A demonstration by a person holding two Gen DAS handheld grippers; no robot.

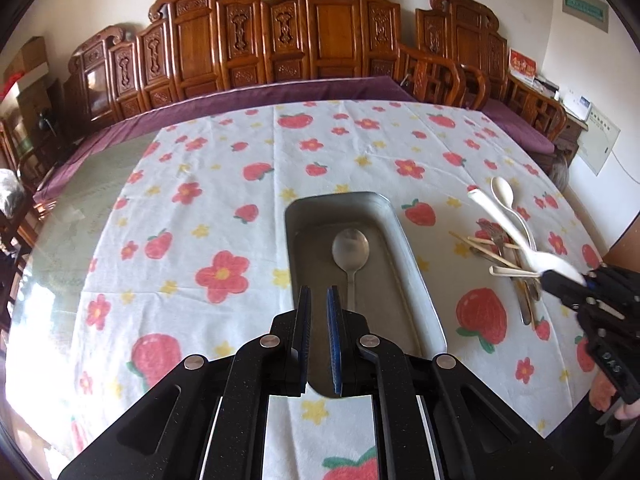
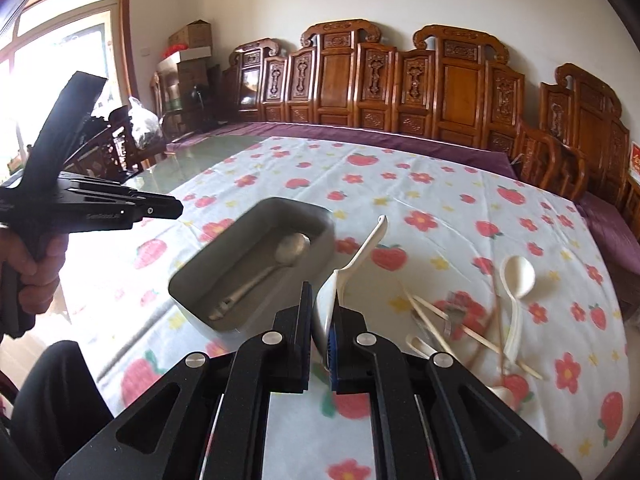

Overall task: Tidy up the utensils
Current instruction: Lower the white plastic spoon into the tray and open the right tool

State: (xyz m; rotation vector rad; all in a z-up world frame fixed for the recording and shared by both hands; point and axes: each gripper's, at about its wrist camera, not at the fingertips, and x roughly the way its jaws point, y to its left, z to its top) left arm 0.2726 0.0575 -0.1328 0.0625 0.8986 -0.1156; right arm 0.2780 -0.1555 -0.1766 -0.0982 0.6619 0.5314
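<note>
right claw [image 2: 325, 312] is clamped on the bowl of a white ceramic spoon [image 2: 352, 262], lifted clear of the strawberry tablecloth [image 2: 440, 208]; the grip at the bowl leaves the handle free, pointing forward and up from the fingers, long axis leaning slightly right. ahead and to its left sits the metal tray [image 2: 188, 280], with a steel spoon [image 2: 294, 248] already inside, lying along the tray's length, so this looks like a carry toward the tray. to its right lies the unsorted pile: chopsticks [image 2: 432, 312] and another white spoon [image 2: 518, 276]. left claw [image 1: 319, 300] hovers over the tray's near end, jaws narrowly parted, gripping nothing.
</note>
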